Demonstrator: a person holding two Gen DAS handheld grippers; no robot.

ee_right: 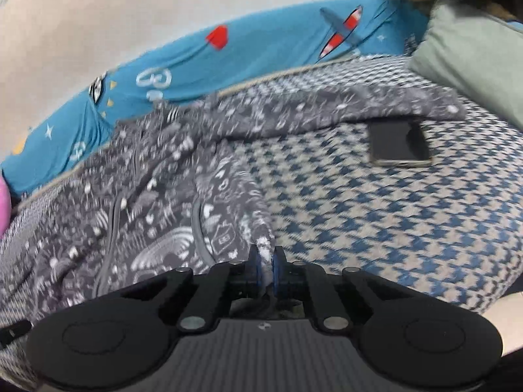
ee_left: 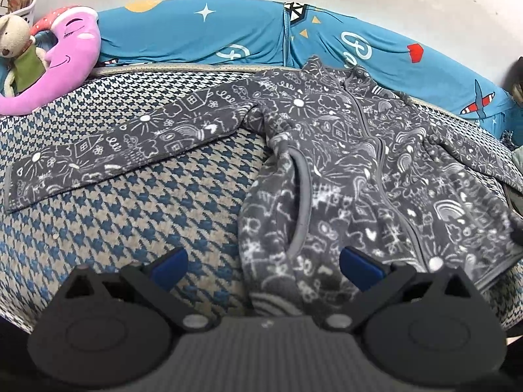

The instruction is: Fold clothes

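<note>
A dark grey fleece jacket (ee_left: 343, 150) printed with white doodles of suns, houses and rainbows lies face up and spread out on a houndstooth-covered bed (ee_left: 130, 215). Its front zip is closed, one sleeve stretched straight out sideways, the body rumpled. A fold of its side edge is lifted, pinched.

Showing on the houndstooth cover (ee_left: 137, 215): one grey doodle-print fleece jacket (ee_left: 343, 163), one dark phone (ee_right: 399, 145), two plush toys, pink moon (ee_left: 70, 55) and mouse (ee_left: 14, 37), one grey-green cushion (ee_right: 474, 58)
</note>
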